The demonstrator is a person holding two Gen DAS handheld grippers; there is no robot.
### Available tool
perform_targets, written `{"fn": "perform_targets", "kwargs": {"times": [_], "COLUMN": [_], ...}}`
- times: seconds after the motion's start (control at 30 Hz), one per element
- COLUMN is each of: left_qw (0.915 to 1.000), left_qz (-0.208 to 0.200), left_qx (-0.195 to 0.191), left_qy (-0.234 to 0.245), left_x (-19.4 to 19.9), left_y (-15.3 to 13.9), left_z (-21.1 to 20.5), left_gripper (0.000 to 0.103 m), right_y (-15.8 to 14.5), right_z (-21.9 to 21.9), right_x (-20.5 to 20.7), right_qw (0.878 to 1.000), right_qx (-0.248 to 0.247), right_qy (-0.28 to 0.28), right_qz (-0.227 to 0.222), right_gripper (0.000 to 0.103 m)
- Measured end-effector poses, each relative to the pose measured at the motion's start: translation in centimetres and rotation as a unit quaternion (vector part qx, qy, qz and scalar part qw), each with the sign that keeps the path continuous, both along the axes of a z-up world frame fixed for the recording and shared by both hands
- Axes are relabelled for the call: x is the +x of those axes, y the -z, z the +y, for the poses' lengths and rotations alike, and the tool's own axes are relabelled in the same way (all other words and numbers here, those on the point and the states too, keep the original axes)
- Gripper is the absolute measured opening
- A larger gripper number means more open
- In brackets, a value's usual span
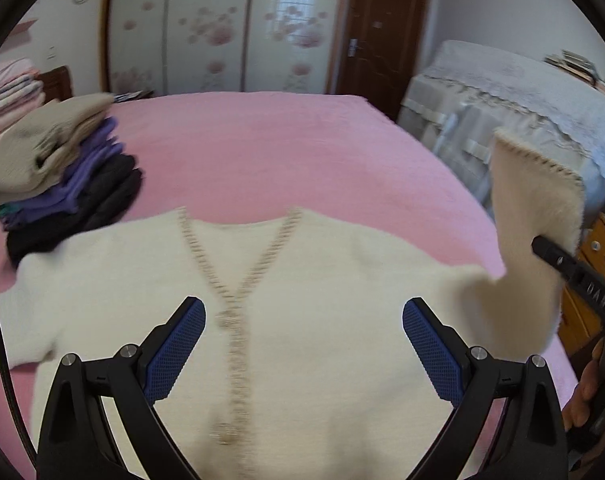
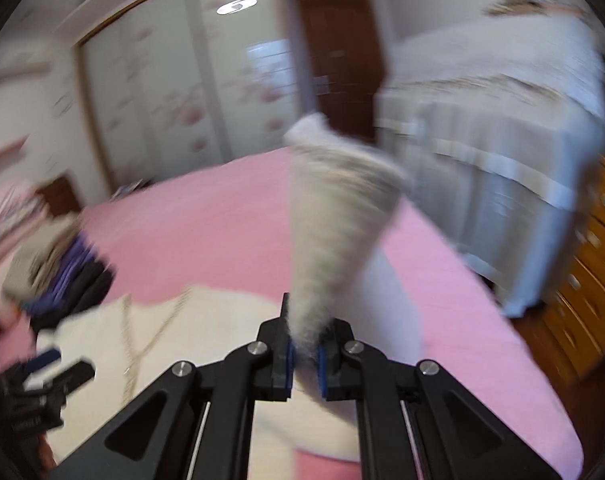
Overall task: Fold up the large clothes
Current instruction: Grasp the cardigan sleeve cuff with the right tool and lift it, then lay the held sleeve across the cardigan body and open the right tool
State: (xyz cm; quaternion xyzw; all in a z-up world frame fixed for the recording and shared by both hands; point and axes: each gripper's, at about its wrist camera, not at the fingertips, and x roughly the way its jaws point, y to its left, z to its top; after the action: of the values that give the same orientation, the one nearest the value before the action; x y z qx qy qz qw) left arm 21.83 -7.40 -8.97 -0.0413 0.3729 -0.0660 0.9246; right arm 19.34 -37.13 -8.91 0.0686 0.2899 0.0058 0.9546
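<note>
Cardigan [image 1: 310, 320], cream and fuzzy with a beaded front edge, lies spread front-up on the pink bedspread [image 1: 282, 152], its neckline toward the far side of the bed. One sleeve [image 2: 334, 220] is pinched between the blue pads of the right gripper [image 2: 304, 356], whose jaws are closed tight on the fabric; the cuff stands up above the fingers, well clear of the bed. The left gripper [image 1: 304, 344] hangs over the cardigan's chest with its jaws spread wide and nothing between them, one blue pad [image 1: 174, 352] on each side of the button line.

The left wrist view shows the lifted sleeve from the side, with its stitched cuff edge at top right and the right gripper's black finger clamped at its lower edge; part of the person's hand [image 1: 590, 384] shows below that. It also gives a sharp look at the stack of folded clothes [image 1: 66, 184] near the cardigan's other shoulder: beige on top, then purple, then black. The right wrist view is badly blurred; it shows the pinch itself up close, the left gripper at the lower left edge, and a wooden chest of drawers [image 2: 586, 280] beside the bed.
</note>
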Motion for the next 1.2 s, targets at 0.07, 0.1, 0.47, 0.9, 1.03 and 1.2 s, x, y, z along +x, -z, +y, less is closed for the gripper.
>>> {"fn": "perform_targets", "kwargs": {"times": [0.07,0.1,0.47,0.9,1.03,1.2], "left_qw": [0.9996,0.9994,0.9917,0.9583,0.9472,0.9433], "left_qz": [0.018,0.026,0.115,0.198,0.227,0.251], "left_qx": [-0.002,-0.003,-0.059,-0.187,-0.209,-0.193], "left_qy": [-0.019,-0.023,-0.002,0.087,0.087,0.1], "left_x": [0.6,0.8,3.4,7.1,8.5,10.4], "left_y": [1.2,1.7,8.1,12.4,14.5,16.4], "left_z": [2.8,3.5,6.1,-0.8,-2.7,-5.5], "left_gripper": [0.099,0.099,0.099,0.099,0.087,0.027], "right_y": [2.1,3.2,13.6,7.2,9.1,11.3], "right_z": [3.7,5.2,13.8,8.2,5.0,2.7], "right_x": [1.7,2.3,2.3,-3.7,-4.7,-5.6], "right_qw": [0.999,0.998,0.971,0.988,0.99,0.987], "right_qx": [-0.013,-0.02,-0.131,-0.088,-0.036,0.003], "right_qy": [-0.032,-0.043,-0.12,-0.067,-0.032,-0.006], "right_qz": [0.025,0.037,0.163,0.106,0.131,0.16], "right_gripper": [0.008,0.008,0.038,0.049,0.049,0.049]}}
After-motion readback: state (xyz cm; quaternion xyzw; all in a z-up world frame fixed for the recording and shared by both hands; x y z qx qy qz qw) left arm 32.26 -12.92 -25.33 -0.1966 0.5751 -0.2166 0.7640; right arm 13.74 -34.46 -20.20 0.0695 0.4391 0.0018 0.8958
